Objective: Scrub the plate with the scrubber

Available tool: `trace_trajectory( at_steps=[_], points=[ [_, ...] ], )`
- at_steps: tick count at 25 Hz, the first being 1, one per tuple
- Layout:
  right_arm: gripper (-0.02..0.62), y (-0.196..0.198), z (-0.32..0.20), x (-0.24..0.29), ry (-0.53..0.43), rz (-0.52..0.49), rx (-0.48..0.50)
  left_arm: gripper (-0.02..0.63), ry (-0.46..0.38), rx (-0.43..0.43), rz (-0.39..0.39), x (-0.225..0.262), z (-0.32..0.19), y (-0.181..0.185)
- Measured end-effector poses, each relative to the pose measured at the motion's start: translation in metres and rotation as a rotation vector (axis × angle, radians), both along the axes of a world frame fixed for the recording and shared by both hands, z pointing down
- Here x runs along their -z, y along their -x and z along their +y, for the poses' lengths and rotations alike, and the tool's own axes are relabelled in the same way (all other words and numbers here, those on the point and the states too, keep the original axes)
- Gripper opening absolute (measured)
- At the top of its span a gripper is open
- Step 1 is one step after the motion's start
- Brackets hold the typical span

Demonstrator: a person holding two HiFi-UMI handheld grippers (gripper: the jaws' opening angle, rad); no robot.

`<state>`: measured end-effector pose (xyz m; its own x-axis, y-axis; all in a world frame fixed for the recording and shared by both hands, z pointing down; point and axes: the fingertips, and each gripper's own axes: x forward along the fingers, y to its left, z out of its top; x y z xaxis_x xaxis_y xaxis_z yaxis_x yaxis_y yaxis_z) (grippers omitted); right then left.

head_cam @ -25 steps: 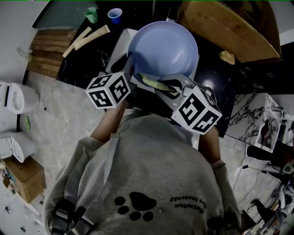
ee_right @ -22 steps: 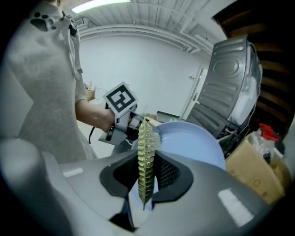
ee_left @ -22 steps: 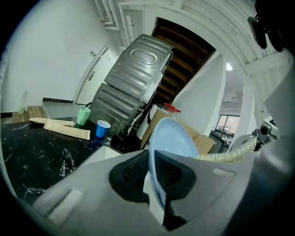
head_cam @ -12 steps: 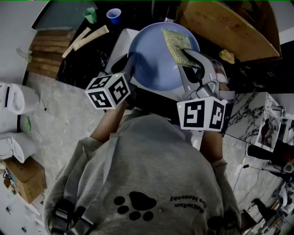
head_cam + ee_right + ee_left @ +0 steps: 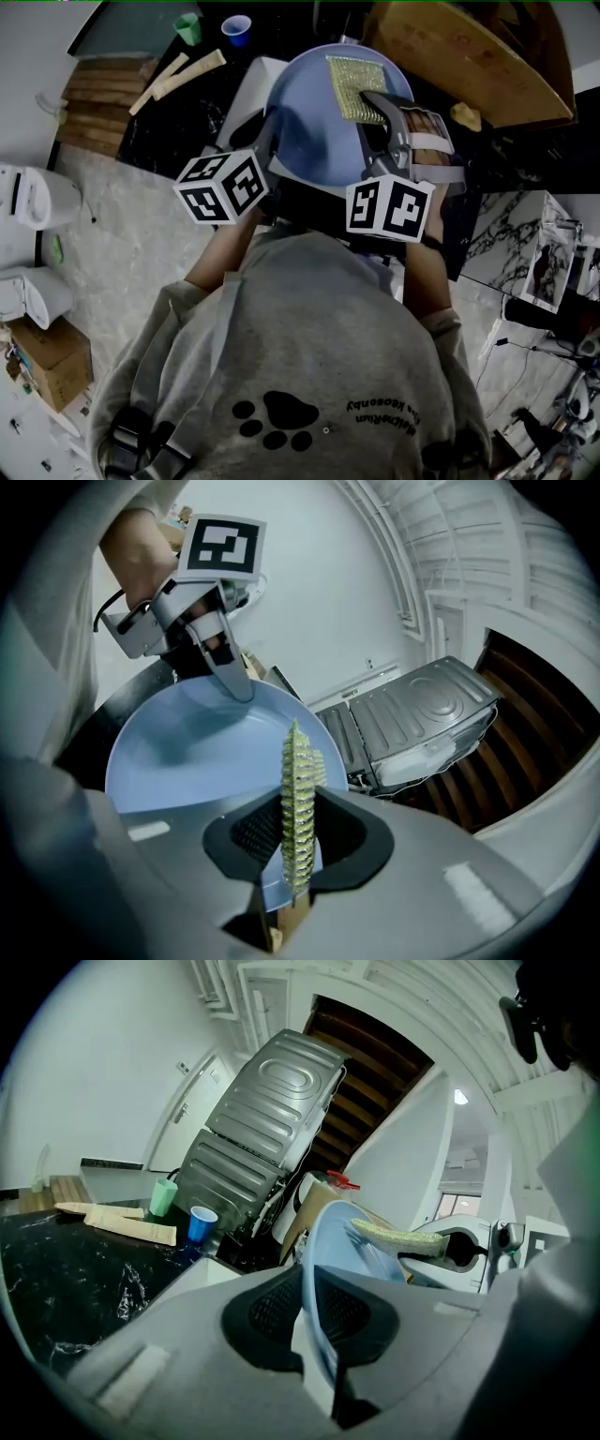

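The pale blue plate point(image 5: 314, 122) is held up in the air, tilted, with my left gripper point(image 5: 265, 148) shut on its near left rim. In the left gripper view the plate point(image 5: 323, 1269) runs edge-on between the jaws. My right gripper point(image 5: 375, 105) is shut on the flat yellow-green scrubber point(image 5: 352, 86), which lies against the plate's far right face. In the right gripper view the scrubber point(image 5: 298, 808) stands edge-on between the jaws, in front of the plate point(image 5: 187, 747), and the left gripper point(image 5: 220, 663) grips the plate's far rim.
A black marble counter point(image 5: 164, 122) lies below, with a blue cup point(image 5: 235, 30), a green cup point(image 5: 188, 28) and pale flat sticks point(image 5: 187, 73). A wooden board point(image 5: 464, 61) sits at the back right. A metal appliance point(image 5: 258, 1147) stands behind the counter.
My right gripper swung the scrubber from the plate's near edge up across to its far right side, and has since turned a little leftward. The left gripper and plate stayed nearly still.
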<state>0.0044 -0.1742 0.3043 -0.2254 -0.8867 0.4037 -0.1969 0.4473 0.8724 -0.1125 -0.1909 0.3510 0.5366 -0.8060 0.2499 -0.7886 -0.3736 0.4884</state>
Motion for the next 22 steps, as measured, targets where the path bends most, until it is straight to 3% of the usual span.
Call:
trace_trajectory(
  at_steps=[12,22],
  points=[
    [0.072,0.007,-0.003,-0.036,0.084,0.031,0.028,0.025,0.005,0.022,0.029,0.002,-0.001,0.004],
    [0.072,0.022,0.039,-0.078,0.294,-0.010,0.076,0.029,0.035,0.059,0.049,-0.008,-0.005,0.014]
  ],
)
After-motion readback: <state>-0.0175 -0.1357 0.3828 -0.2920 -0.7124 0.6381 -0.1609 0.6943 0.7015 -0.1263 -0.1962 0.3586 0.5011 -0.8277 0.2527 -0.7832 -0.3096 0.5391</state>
